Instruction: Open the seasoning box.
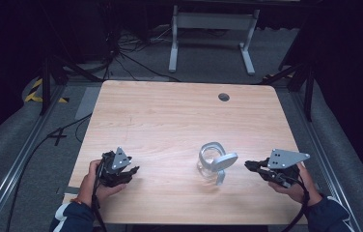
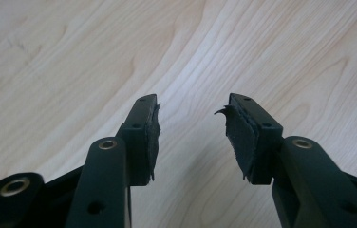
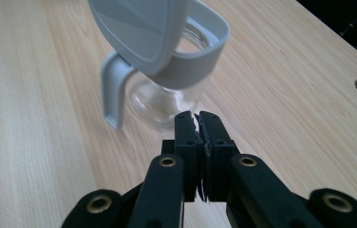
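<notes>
Pointing pressed-together, empty jaws at a glass jug (image 1: pixel 214 162) near the table's (image 1: pixel 170 116) front edge, the right gripper (image 1: pixel 251 165) seems poised while the left gripper (image 1: pixel 133 170) rests spread, holding nothing.

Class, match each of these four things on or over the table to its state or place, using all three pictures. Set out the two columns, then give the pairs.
Column one:
1. left gripper
2. right gripper
3. glass jug
4. round hole

Column two:
A. jaws closed together, pointing at the jug
B. near the far edge of the table
C. jaws apart, bare wood between them
D. grey lid flipped up, standing between the two grippers

Pairs: 1-C, 2-A, 3-D, 4-B
</notes>
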`<state>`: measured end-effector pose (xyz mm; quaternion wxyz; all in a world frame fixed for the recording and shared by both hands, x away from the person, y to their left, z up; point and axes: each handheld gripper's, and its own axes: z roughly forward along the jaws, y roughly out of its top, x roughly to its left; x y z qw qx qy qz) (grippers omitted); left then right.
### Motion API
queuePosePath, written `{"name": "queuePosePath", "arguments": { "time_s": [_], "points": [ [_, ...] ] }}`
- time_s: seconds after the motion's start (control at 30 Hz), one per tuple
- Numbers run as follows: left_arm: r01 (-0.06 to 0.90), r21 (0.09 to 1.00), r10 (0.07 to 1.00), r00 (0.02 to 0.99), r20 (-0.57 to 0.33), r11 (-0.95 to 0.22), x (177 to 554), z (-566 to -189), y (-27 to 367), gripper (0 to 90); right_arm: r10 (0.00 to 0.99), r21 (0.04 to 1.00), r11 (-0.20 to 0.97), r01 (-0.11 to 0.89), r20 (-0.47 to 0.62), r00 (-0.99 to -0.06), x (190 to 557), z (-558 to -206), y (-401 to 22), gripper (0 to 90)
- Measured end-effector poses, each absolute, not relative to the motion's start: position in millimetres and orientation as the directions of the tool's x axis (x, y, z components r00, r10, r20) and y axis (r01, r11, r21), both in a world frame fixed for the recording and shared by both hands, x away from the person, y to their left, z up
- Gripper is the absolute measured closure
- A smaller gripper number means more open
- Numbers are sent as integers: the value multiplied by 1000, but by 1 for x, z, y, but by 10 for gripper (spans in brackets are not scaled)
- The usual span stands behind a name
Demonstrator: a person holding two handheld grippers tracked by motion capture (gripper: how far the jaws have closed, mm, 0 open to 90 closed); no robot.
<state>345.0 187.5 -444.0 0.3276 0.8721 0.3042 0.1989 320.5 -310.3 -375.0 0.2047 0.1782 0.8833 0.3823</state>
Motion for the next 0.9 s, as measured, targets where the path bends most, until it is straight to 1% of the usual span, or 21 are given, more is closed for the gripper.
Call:
{"name": "queuePosePath", "arguments": {
  "time_s": [0.17,0.3,0.33,0.43,0.47,0.53,0.57,0.6,0.63,0.67,0.7,0.77,0.8,0.83,0.9],
  "points": [
    [433,704,708,691,142,-564,343,-455,202,529,501,729,658,190,-235,-833,318,-383,-323,845],
    [457,696,717,687,119,-554,343,-457,208,513,514,718,666,204,-244,-822,316,-389,-333,825],
    [448,708,718,686,119,-545,343,-459,209,499,525,715,664,218,-238,-817,316,-392,-336,800],
    [456,700,718,686,116,-549,343,-461,211,465,545,704,669,237,-248,-801,316,-400,-347,744],
    [460,696,717,688,113,-551,343,-461,212,446,557,704,665,250,-245,-793,317,-403,-352,698],
    [460,700,716,690,105,-546,344,-463,213,422,579,704,654,276,-232,-782,318,-409,-360,650],
    [460,700,716,690,105,-546,344,-463,213,405,579,704,654,276,-232,-782,318,-409,-360,650],
    [458,703,714,693,101,-544,344,-464,214,399,599,710,639,297,-217,-771,318,-416,-369,571],
    [468,693,712,695,94,-548,344,-464,214,399,599,710,639,297,-217,-771,318,-416,-369,571],
    [461,704,714,694,94,-540,344,-466,215,382,629,717,618,324,-202,-751,317,-423,-378,526],
    [461,704,714,694,94,-540,344,-466,215,372,629,717,618,324,-202,-751,317,-423,-378,526],
    [464,706,709,701,76,-535,344,-467,214,365,649,726,598,339,-191,-736,315,-428,-387,461],
    [470,696,705,705,73,-542,344,-467,214,354,660,729,591,346,-190,-727,314,-431,-391,446],
    [477,688,702,709,67,-547,345,-469,214,331,682,730,574,371,-175,-711,313,-437,-400,404],
    [468,691,698,712,75,-551,346,-471,215,290,703,731,558,393,-163,-693,312,-442,-407,381]
  ]
}}
